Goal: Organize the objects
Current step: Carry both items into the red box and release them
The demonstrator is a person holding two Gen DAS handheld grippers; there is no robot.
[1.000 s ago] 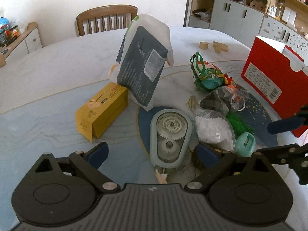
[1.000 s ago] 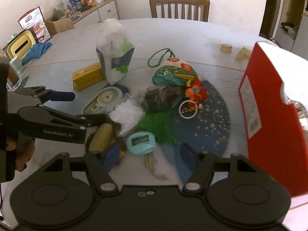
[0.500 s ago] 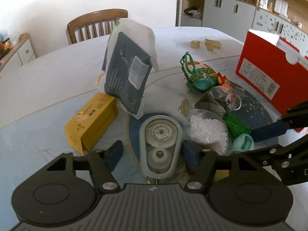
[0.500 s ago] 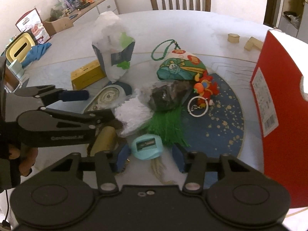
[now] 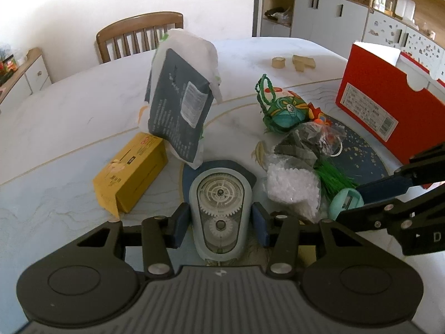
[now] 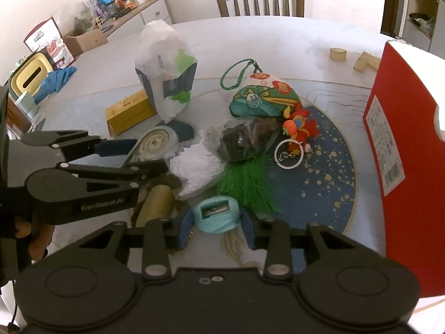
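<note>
My left gripper [image 5: 221,224] has its blue pads close on both sides of a pale blue oval gear toy [image 5: 220,208], which lies flat on the table. I cannot tell if the pads touch it. My right gripper [image 6: 216,229] has its pads right beside a small teal sharpener [image 6: 216,213], nearly touching. The gear toy also shows in the right wrist view [image 6: 152,146], between the left gripper's fingers [image 6: 116,147]. A red box [image 6: 400,172] stands at the right.
A pile lies on the table: yellow box [image 5: 130,172], upright dark bag [image 5: 180,114], white bead bag [image 5: 292,186], green tassel [image 6: 244,183], dark packet [image 6: 244,139], painted pouch [image 6: 264,100], red keyring toy [image 6: 299,130], brass cylinder [image 6: 157,203]. A wooden chair [image 6: 260,0] stands behind.
Both grippers moved forward and narrowed. The left jaws closed in around the gear toy. The right jaws closed in around the teal sharpener.
</note>
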